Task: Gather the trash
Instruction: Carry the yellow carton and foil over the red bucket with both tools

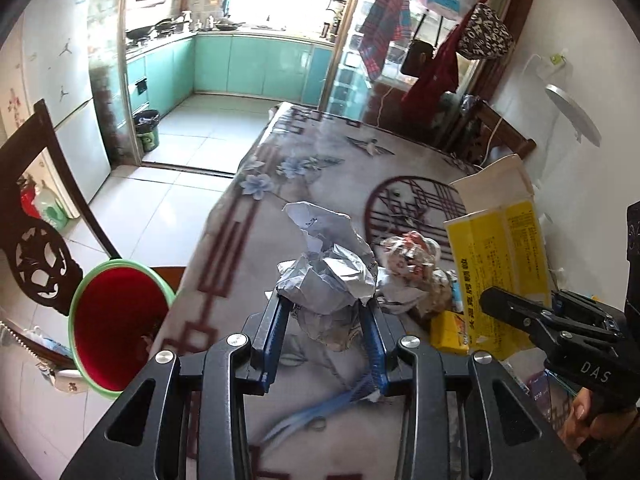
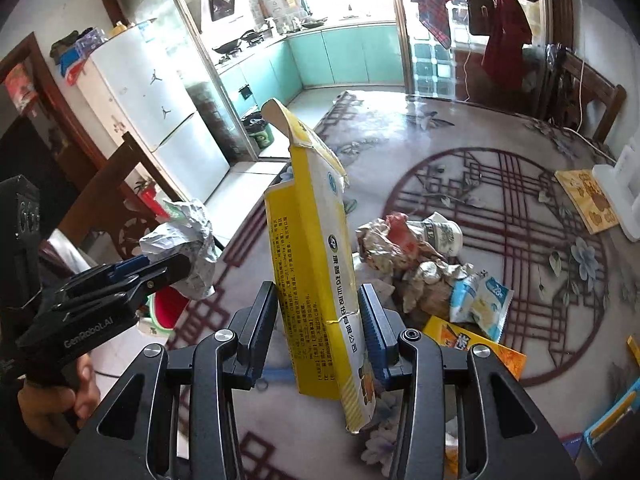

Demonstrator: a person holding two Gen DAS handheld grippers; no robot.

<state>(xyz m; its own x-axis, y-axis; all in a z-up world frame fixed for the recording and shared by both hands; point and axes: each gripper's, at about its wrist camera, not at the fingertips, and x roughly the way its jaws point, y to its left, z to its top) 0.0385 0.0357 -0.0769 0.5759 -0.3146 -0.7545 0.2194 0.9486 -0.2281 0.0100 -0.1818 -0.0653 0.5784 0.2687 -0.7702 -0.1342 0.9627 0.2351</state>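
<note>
While the left gripper [image 1: 325,312] has its jaws clamped on a crumpled paper ball [image 1: 326,268] above the desk [image 1: 320,160], the right gripper [image 2: 318,308] pinches a yellow carton [image 2: 312,264] upright, beside the wrapper pile [image 2: 424,260].

The table [image 1: 320,168] wore a patterned cloth with flowers and a dark red lattice circle, and white tiles covered the floor [image 1: 168,208] beside it. Beyond the table's far end, strong daylight washed a kitchen of teal cabinets [image 1: 256,66]. Left of the table stood a white fridge [image 1: 64,92] and a carved dark wooden chair [image 1: 36,248].
</note>
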